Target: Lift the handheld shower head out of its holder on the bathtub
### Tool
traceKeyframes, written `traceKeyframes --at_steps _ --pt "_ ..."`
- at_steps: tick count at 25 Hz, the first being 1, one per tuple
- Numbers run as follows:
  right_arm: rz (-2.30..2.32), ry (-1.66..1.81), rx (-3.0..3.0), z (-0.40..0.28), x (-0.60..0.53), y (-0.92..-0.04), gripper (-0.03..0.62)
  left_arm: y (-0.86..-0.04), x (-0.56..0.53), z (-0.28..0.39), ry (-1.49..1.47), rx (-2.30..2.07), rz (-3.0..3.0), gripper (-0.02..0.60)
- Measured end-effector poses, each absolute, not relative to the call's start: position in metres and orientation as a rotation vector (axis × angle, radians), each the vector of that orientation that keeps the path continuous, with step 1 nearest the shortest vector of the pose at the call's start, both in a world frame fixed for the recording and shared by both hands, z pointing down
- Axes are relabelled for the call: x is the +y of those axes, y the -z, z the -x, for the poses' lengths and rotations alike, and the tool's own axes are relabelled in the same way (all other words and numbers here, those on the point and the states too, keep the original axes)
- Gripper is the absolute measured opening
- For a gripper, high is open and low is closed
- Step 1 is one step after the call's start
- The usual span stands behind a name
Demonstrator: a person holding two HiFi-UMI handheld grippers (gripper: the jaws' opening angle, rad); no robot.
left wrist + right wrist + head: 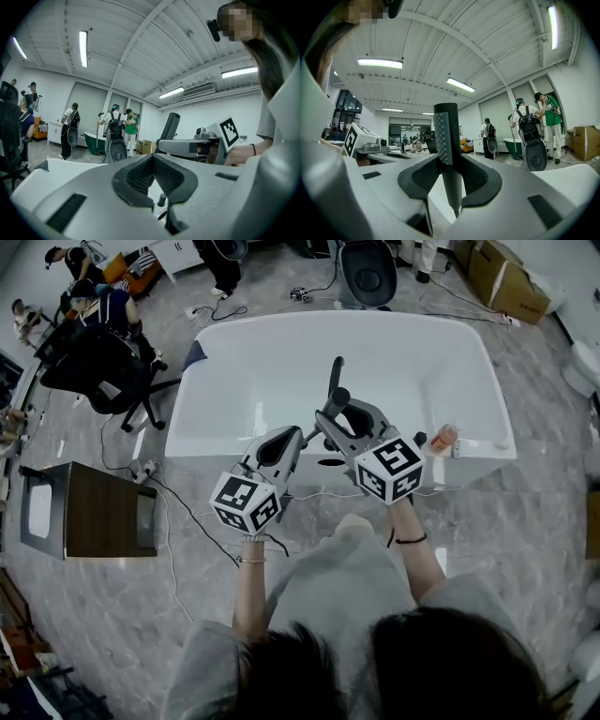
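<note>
My right gripper (449,174) clamps the shower head (445,131), apparently lifted off the bathtub (225,409) (left gripper (152,164) closed, empty), so I reckon it's nearly done.

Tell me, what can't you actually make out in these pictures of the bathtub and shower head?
Holder on the bathtub: head view, not findable; the left gripper and right gripper cover the near rim.
Shower head, lower end and any hose: right gripper view, cut off by the gripper's own body.
Small orange thing on the rim: head view, too small to identify.
</note>
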State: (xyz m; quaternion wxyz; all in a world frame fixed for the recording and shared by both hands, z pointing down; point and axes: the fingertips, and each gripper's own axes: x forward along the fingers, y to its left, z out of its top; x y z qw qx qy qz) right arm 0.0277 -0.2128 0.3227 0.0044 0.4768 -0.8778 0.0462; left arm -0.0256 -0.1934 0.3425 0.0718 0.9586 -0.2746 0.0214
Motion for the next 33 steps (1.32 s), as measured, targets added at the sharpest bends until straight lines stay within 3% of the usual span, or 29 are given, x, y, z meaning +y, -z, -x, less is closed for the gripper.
traceKeyframes --at_steps 33 --pt "-1.551 -0.133 -2.774 -0.032 -0.213 -0.313 0.133 -0.337 -0.198 0.029 -0.065 -0.782 -2.934 0.005"
